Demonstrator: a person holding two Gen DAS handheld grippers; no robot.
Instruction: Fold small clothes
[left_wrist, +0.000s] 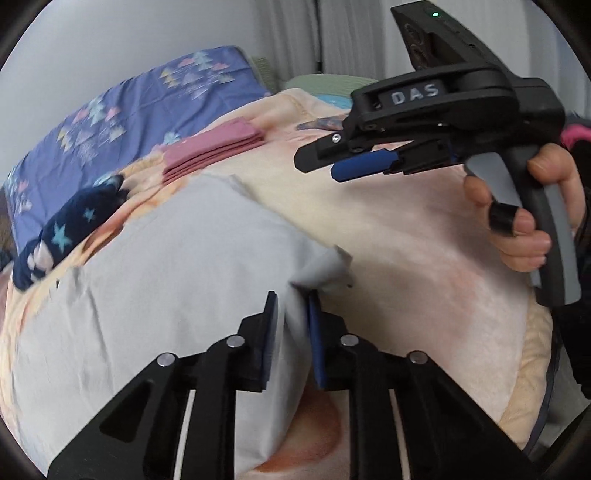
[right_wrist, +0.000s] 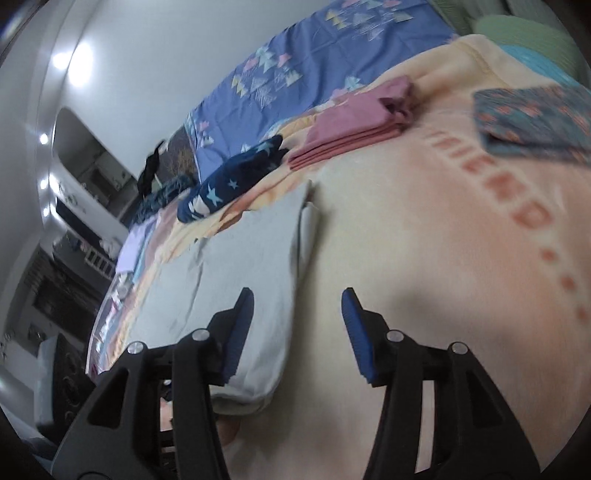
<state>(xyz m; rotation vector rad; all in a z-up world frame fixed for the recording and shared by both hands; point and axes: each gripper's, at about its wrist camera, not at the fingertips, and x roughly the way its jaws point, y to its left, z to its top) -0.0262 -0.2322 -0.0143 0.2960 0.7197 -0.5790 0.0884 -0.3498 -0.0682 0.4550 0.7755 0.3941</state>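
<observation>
Left wrist view: the left tool (left_wrist: 290, 314) pinches, it seems, a fold of the pale grey cotton garment (left_wrist: 166, 266) spread on the peach fleece blanket (left_wrist: 406, 240); the right tool (right_wrist: 297, 314) hovers half-open, empty.

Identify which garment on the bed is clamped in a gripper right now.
The pale grey garment: its edge is pinched by the left gripper. The folded pink pile and the navy star-print piece lie untouched farther back.

folded stack (right_wrist: 354, 122) behind garment (right_wrist: 236, 280), on blanket (right_wrist: 424, 240)
</observation>
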